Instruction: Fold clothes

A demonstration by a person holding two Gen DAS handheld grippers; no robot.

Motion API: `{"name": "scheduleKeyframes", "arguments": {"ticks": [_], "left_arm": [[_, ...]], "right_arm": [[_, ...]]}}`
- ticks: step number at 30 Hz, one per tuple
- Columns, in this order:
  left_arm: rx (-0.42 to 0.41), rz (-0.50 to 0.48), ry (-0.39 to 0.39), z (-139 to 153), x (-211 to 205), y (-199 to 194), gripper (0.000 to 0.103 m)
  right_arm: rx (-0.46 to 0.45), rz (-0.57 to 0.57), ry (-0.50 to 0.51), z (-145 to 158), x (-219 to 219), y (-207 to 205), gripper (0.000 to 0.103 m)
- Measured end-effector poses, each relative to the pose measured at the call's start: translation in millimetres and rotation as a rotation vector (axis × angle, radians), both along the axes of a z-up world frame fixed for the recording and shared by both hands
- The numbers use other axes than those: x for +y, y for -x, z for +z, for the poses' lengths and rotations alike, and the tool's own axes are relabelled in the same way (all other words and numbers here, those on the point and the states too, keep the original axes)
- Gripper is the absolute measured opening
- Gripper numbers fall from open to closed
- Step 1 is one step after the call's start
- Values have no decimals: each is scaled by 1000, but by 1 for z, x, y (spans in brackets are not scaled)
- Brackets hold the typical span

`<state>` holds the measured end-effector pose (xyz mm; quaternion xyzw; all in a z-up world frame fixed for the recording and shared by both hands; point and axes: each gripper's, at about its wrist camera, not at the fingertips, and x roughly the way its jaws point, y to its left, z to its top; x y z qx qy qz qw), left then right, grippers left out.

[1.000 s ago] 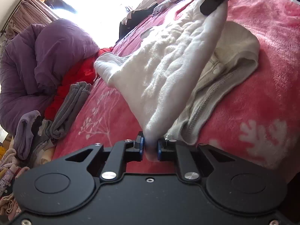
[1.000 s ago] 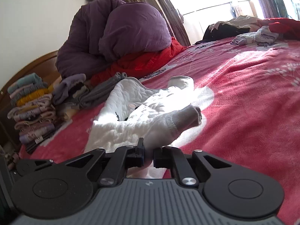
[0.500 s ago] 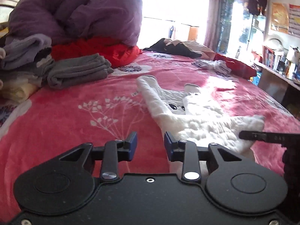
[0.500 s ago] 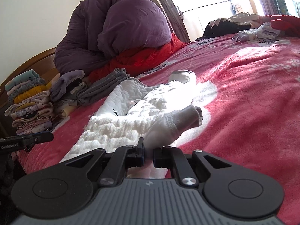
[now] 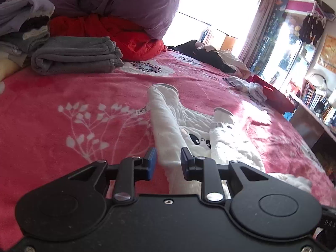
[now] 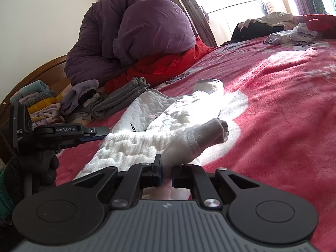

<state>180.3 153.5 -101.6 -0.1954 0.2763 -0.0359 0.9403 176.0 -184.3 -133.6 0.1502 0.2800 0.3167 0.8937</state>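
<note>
A white quilted baby garment (image 5: pixel 168 115) with a panda print lies spread on the pink bedspread (image 5: pixel 63 96). My left gripper (image 5: pixel 168 157) hovers over its near edge. Its jaws are opening and the blue pads (image 5: pixel 151 159) stand apart without pressing the cloth seen between them. From the right wrist view the left gripper (image 6: pixel 94 135) shows side-on at the garment's left edge, held by a gloved hand (image 6: pixel 42 168). My right gripper (image 6: pixel 167 169) is shut on a bunched corner of the white garment (image 6: pixel 159 126), beside a sock-like foot end (image 6: pixel 212 132).
Folded grey clothes (image 5: pixel 75 54) lie at the back left below a purple duvet (image 5: pixel 126 0) and a red blanket (image 5: pixel 130 37). Stacked folded clothes (image 6: pixel 37 103) sit by the wooden headboard. Unfolded clothes (image 5: pixel 212 56) lie at the far end. A bookshelf (image 5: pixel 315 103) borders the right side.
The left gripper let go of the garment, rolled upright and drew away, its jaws widening. The lifted cloth dropped flat on the bed. The right gripper held still, shut on its corner.
</note>
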Motion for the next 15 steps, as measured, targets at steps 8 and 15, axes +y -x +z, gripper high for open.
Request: {"name": "scheduleKeyframes", "arguments": {"ticks": [8, 15], "left_arm": [[76, 5, 34, 0, 4, -62, 42], [49, -45, -429, 6, -55, -73, 9]], "right_arm": [[-18, 22, -9, 3, 0, 1, 11], [-80, 73, -14, 13, 4, 6, 11]]}}
